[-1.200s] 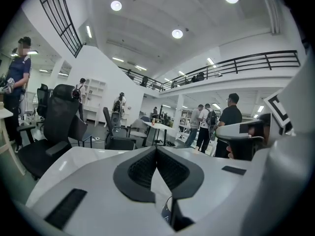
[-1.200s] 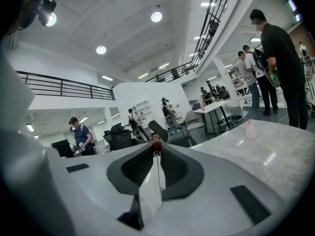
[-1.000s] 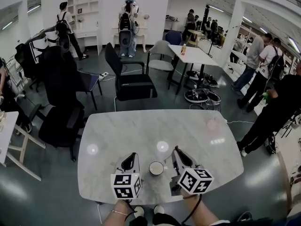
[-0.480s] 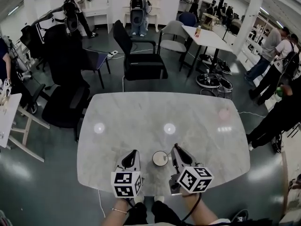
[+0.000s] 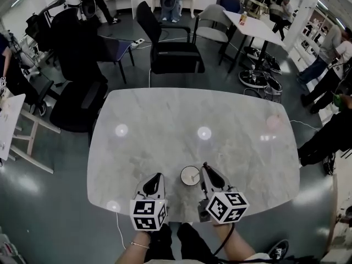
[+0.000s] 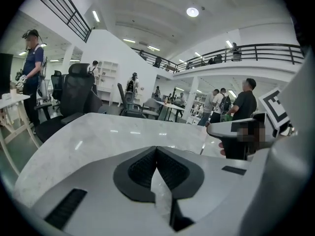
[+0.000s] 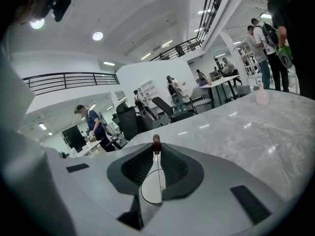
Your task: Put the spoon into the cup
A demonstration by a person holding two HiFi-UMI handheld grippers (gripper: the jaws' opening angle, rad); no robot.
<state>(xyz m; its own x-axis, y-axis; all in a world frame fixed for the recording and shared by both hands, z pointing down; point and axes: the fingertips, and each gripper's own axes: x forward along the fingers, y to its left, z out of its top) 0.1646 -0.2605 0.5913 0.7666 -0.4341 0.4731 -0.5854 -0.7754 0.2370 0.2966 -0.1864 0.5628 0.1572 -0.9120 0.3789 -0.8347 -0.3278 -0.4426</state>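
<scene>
A small white cup (image 5: 190, 175) stands on the marble table (image 5: 165, 120) near its front edge, between my two grippers. My right gripper (image 5: 204, 166) is just right of the cup and tilted toward it. It is shut on a thin spoon (image 7: 156, 142), whose reddish-brown handle end pokes out at the fingertips of the right gripper (image 7: 156, 147). The spoon's lower end is hidden behind the jaws. My left gripper (image 5: 157, 176) hangs just left of the cup, shut, and the left gripper (image 6: 156, 149) has nothing between its jaws.
A small pink object (image 5: 273, 121) sits at the table's far right. Beyond the far edge stand a black chair (image 5: 173, 56) and a black office chair (image 5: 77, 100). A white table (image 5: 8, 128) is at the left, and people stand further back.
The head view has tilted down, so the table sits higher in the picture. The right gripper's tip now stands closer to the cup. Both grippers stay shut.
</scene>
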